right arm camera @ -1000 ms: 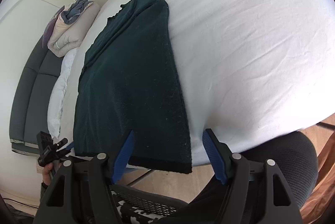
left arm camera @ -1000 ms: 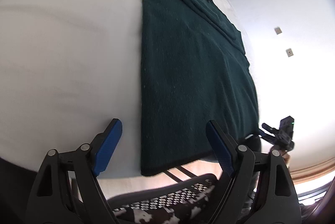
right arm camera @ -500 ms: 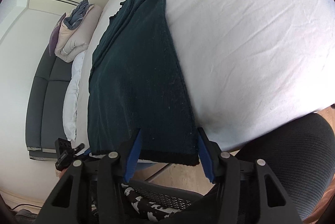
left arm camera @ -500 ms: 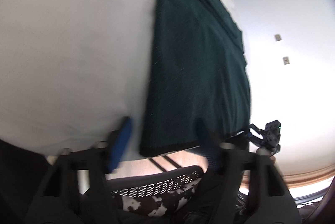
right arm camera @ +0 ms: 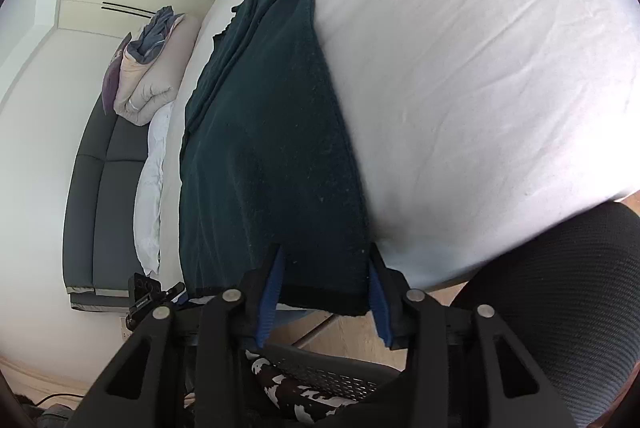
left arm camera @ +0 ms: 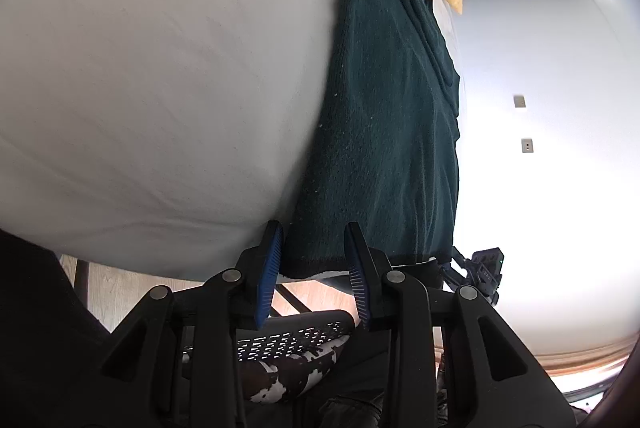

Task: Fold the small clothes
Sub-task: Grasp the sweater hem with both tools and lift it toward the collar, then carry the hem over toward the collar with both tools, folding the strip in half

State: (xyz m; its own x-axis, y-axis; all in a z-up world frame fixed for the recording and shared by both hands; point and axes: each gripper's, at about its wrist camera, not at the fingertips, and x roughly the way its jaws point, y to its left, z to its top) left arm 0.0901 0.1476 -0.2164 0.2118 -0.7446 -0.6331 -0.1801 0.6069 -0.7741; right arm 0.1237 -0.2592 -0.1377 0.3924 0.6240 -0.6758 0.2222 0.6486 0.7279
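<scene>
While the dark green knit garment point(left arm camera: 384, 116) lies flat in a long strip on the white sheeted bed point(left arm camera: 160, 76), its black-ribbed hem overhangs the near edge. Fabric is nubby, speckled with lint. Since a second ago we've brought both grippers in to the hem: left gripper point(left arm camera: 312, 260) straddles the left corner, right gripper point(right arm camera: 326, 280) the right corner point(right arm camera: 352, 304), both jaws narrowed but still parted, nothing clamped yet.
</scene>
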